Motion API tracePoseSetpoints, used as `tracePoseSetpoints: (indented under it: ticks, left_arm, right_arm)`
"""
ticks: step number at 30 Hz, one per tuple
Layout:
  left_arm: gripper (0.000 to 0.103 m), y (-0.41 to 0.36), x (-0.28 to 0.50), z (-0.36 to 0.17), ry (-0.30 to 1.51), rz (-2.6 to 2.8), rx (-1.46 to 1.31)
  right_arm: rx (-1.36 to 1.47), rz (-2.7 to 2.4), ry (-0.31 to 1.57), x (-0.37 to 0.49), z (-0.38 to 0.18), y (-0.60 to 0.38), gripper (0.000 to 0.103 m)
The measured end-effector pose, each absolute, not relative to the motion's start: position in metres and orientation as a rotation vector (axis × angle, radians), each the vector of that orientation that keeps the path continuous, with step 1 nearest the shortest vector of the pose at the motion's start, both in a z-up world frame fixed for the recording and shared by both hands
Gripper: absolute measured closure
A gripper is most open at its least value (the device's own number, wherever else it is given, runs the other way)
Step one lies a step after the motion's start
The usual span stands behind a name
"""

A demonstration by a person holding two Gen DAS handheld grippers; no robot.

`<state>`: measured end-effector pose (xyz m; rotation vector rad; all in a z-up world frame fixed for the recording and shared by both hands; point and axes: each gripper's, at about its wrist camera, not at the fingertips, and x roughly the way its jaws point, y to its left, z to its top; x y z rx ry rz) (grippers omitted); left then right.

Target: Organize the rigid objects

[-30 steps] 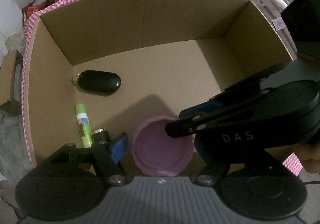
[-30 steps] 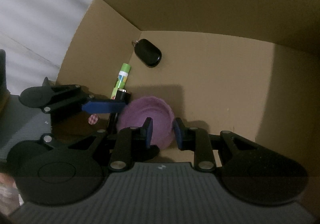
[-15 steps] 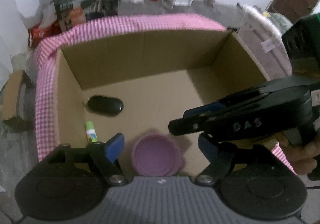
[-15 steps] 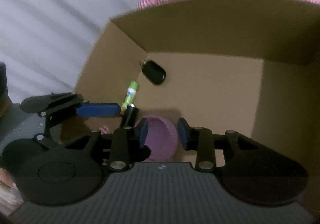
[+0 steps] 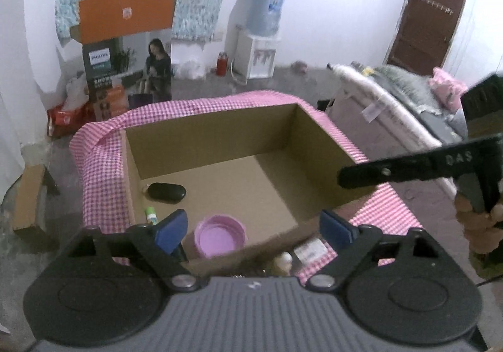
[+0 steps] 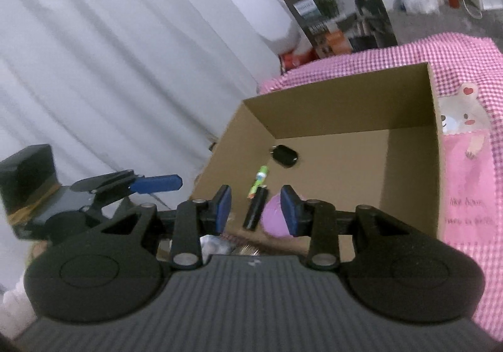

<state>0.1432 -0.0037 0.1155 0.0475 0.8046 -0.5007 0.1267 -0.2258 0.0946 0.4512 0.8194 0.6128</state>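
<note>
Below left gripper (image 5: 251, 228), spread wide, empty: purple lid (image 5: 220, 235) in box (image 5: 314, 144); right gripper (image 6: 256, 210) half-open, seemingly empty.

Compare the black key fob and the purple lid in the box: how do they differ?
Colour: the key fob is glossy black, the purple lid is matte lilac. Shape: the fob is an elongated oval with a small ring at one end, the lid is round with a raised rim, hollow side up. Place: the fob lies further in beside the left wall, the lid sits near the front wall. Both rest on the cardboard box floor, ungripped.
</note>
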Motion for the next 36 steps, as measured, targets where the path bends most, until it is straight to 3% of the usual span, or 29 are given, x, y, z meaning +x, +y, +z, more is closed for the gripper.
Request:
tracePoseSetpoints:
  ticks: [9,20,30,36]
  left_arm:
    - [0.009,0.006,0.081,0.068,0.836,-0.505,0.007]
    - [0.010,-0.023,0.063,-0.008,0.922,-0.430,0.217]
    - [0.033,-0.034,0.081,-0.037,0.986,-0.422,0.239]
    - [0.034,-0.039,0.082,-0.039,0.985,-0.435,0.238]
  right_arm:
    - [0.482,0.636,0.814,0.038,0.059,-0.219,0.063]
    - [0.427,0.586,0.947,0.028,-0.013,-0.172,0.063]
    - [0.360,0.593,1.021,0.059,-0.045,-0.144,0.072]
    - [0.360,0.599,1.047,0.070,-0.057,-0.135,0.077]
